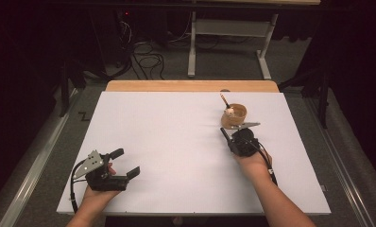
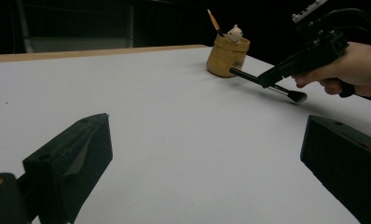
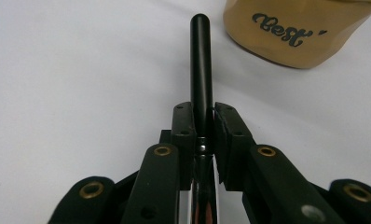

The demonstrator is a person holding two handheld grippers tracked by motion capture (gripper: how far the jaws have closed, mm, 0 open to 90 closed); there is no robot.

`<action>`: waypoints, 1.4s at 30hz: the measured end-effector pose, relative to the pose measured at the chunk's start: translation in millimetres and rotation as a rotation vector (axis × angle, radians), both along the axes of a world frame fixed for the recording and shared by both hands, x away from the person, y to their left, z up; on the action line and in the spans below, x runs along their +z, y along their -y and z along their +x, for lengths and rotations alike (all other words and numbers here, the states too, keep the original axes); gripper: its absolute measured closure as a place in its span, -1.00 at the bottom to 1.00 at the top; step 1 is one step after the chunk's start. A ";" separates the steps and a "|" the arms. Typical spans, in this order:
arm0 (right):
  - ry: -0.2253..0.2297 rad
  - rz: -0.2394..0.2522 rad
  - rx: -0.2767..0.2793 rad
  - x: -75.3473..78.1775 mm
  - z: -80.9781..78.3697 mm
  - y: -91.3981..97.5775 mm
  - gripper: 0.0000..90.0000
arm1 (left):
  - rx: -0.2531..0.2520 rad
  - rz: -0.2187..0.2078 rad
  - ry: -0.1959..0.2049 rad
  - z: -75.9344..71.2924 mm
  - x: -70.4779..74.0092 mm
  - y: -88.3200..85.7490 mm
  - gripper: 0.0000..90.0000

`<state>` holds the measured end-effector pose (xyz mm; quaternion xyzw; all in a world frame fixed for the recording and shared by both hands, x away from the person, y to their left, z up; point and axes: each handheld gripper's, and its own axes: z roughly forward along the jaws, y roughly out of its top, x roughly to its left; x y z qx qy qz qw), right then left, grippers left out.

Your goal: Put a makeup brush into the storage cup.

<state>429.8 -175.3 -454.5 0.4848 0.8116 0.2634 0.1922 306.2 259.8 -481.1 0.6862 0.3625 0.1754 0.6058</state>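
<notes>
Makeup brush (image 2: 267,85), black handle, clamped in right gripper (image 3: 203,122), held just above white table sheet (image 1: 167,142), right side, bristle end low. Handle tip points at tan cup (image 1: 235,115) just beyond, far right. Left gripper (image 1: 128,163) near-left, jaws spread wide, nothing between.

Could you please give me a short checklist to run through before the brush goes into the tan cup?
1. Grip: right gripper is shut on the black brush at its handle: ok.
2. Brush end: handle tip points at the tan cup, bristles trail toward the hand: ok.
3. Height: handle tip sits below the cup's rim, so it needs lifting first: not ok.
4. Room in the cup: a pencil and a small figure already stand inside; free space: cannot tell.
5. Left gripper is open, resting far from the cup: ok.
</notes>
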 end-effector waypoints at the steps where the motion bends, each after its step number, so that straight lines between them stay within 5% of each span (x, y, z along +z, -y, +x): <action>1: 0.008 0.002 0.003 0.4 -1.2 0.6 0.79 | -0.001 0.000 0.001 0.0 0.0 0.0 -0.94; 14: 0.111 0.096 0.019 3.6 -15.4 10.2 0.79 | 0.002 0.008 -0.003 0.2 -0.8 -0.7 -0.94; 29: 0.302 0.259 0.052 1.5 -39.4 21.2 0.79 | 0.011 0.008 -0.024 1.2 -1.3 -1.2 -0.92; 42: 0.464 0.343 0.106 0.1 -66.7 32.2 0.79 | 0.025 0.010 -0.031 0.5 -1.7 -1.9 -0.92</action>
